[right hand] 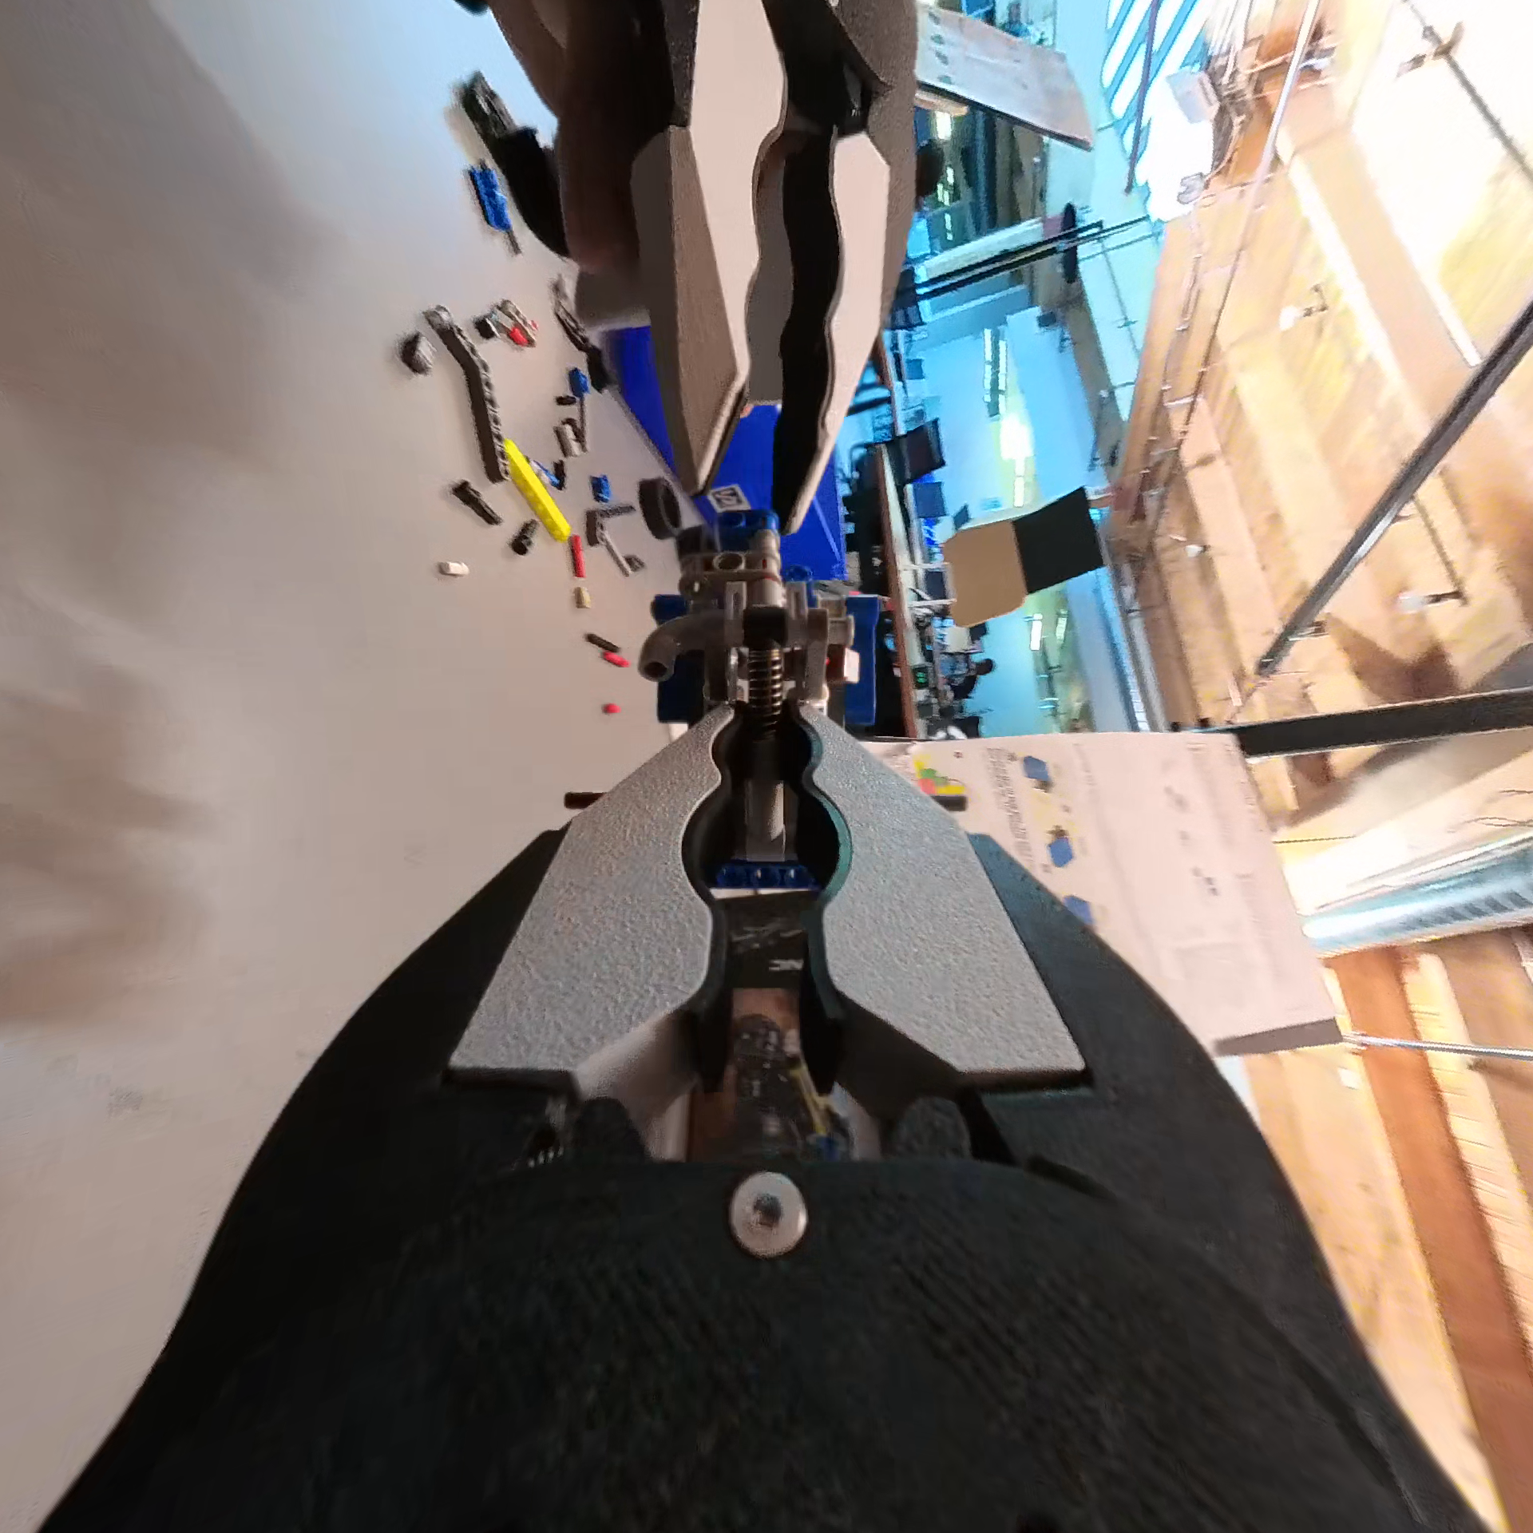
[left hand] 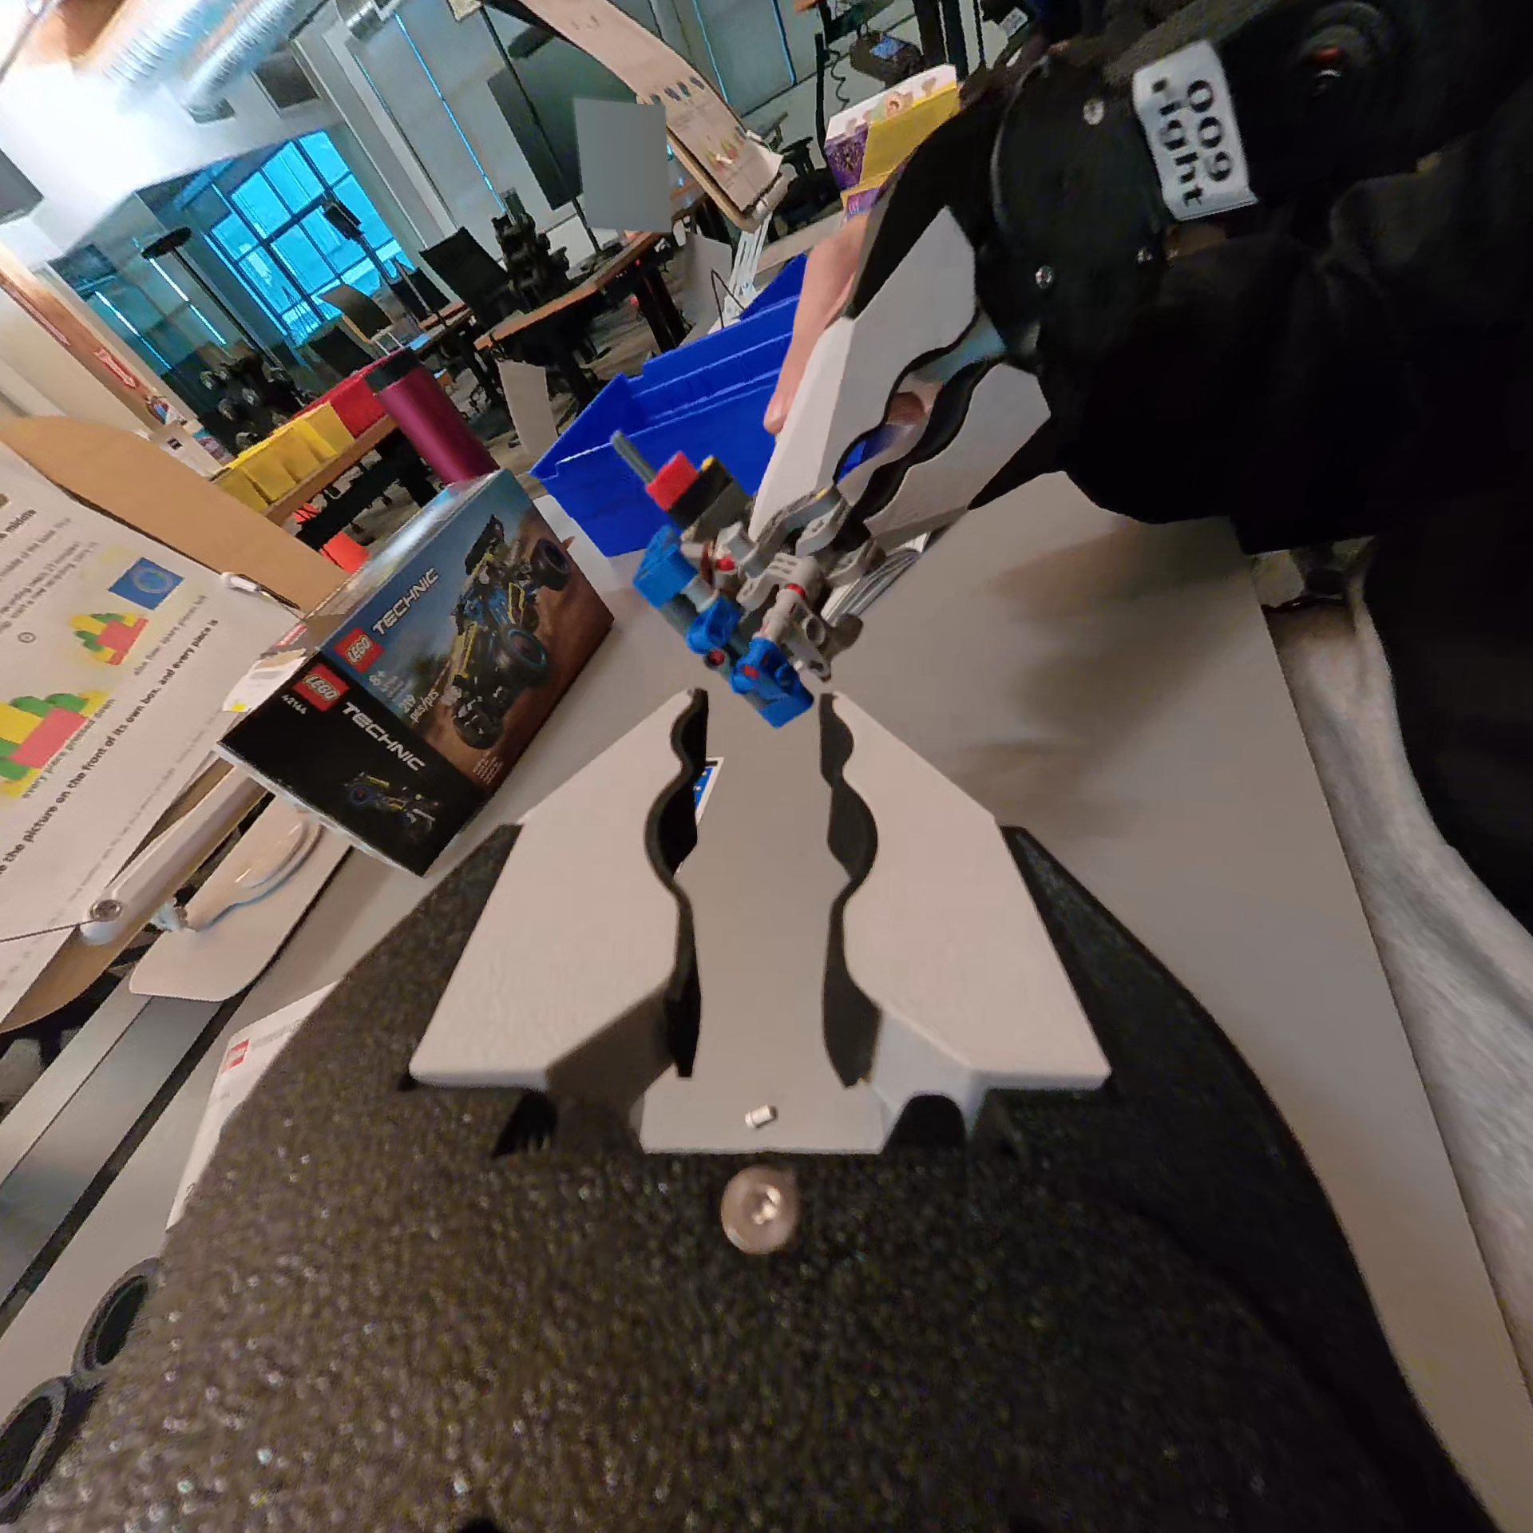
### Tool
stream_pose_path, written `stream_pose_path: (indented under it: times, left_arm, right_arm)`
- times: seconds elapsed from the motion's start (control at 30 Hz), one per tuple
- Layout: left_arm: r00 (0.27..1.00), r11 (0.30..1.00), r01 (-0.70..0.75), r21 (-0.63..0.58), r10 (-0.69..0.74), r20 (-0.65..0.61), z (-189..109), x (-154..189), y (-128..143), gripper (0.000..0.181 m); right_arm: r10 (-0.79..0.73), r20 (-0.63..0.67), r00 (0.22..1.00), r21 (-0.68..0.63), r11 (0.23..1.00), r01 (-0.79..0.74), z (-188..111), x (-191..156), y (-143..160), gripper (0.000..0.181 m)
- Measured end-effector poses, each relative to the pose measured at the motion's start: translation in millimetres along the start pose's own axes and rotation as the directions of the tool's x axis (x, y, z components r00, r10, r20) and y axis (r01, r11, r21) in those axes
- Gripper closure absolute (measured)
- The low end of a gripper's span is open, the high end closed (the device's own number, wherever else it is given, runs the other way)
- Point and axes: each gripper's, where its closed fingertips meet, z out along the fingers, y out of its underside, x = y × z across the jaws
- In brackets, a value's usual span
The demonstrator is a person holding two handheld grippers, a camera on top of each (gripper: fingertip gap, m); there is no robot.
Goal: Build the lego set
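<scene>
Right gripper [right hand: 767,722] has its fingers clamped on the half-built lego model [left hand: 738,597], held above the table [left hand: 1078,705]; the grip point is partly hidden by the fingers, w/ only a spring and grey bits showing. Left gripper [left hand: 763,705] sits just short of the model, fingers narrowly apart, holding nothing. Loose lego pieces [right hand: 531,481] are scattered on the table, small and blurry, by the blue bin [left hand: 664,431]. The lego box [left hand: 415,664] is near the table's left edge.
</scene>
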Motion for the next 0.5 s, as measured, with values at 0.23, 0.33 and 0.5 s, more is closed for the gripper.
stream_pose_path:
  times: [0.23,0.33,0.5]
  left_arm:
    - [1.000,0.999,-0.015,-0.038,0.014,-0.010,7.0,4.3,4.3,0.162]
    - [0.999,0.998,-0.038,-0.049,0.038,0.006,6.7,2.6,6.0,0.168]
    - [0.997,0.994,-0.075,-0.076,0.075,-0.007,7.9,6.3,9.3,0.176]
  right_arm:
    - [-0.053,-0.054,0.997,0.001,0.999,0.053,-1.5,4.8,-5.4,0.176]
    - [0.063,-0.007,0.998,0.064,0.996,-0.063,1.0,-0.4,-4.1,0.176]
    - [0.329,0.142,0.934,0.184,0.918,-0.351,6.7,-13.2,0.5,0.176]
